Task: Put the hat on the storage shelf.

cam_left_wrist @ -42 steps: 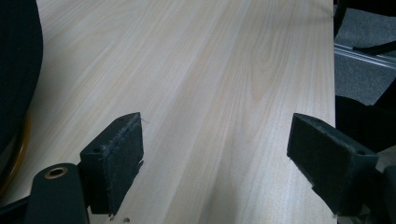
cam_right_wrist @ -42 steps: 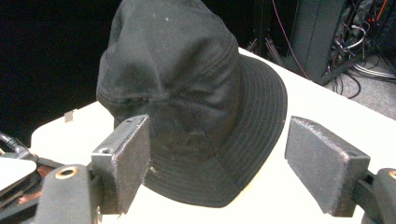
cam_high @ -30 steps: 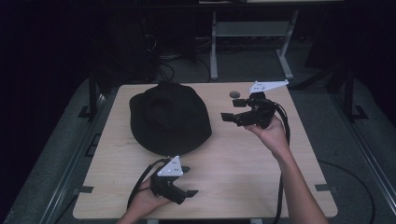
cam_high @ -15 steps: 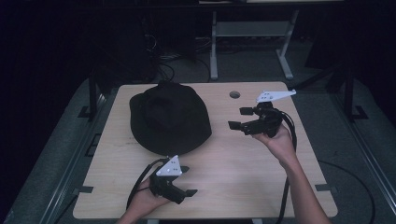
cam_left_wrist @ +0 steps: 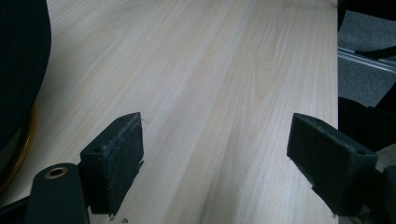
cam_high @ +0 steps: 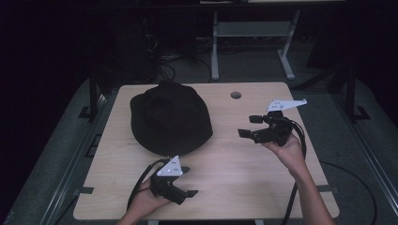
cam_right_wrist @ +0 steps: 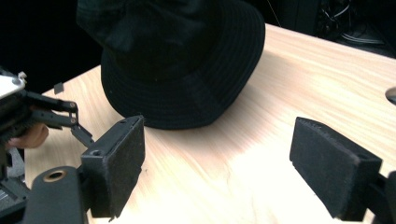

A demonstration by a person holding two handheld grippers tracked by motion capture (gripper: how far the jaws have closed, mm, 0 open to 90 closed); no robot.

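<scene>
We see a black hat [cam_high: 170,119] lying brim-down on the far left part of the wooden tabletop [cam_high: 244,173]. Our left gripper [cam_high: 187,181] sits low near the front edge, just in front of the hat's brim, its jaws spread wide over bare wood. Our right gripper [cam_high: 248,126] hangs to the right of the hat, apart from it, pointing toward it, jaws also wide apart and holding nothing.

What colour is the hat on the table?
Black all over; the hat shows best in the right gripper view, brim stitched in rings.
</scene>
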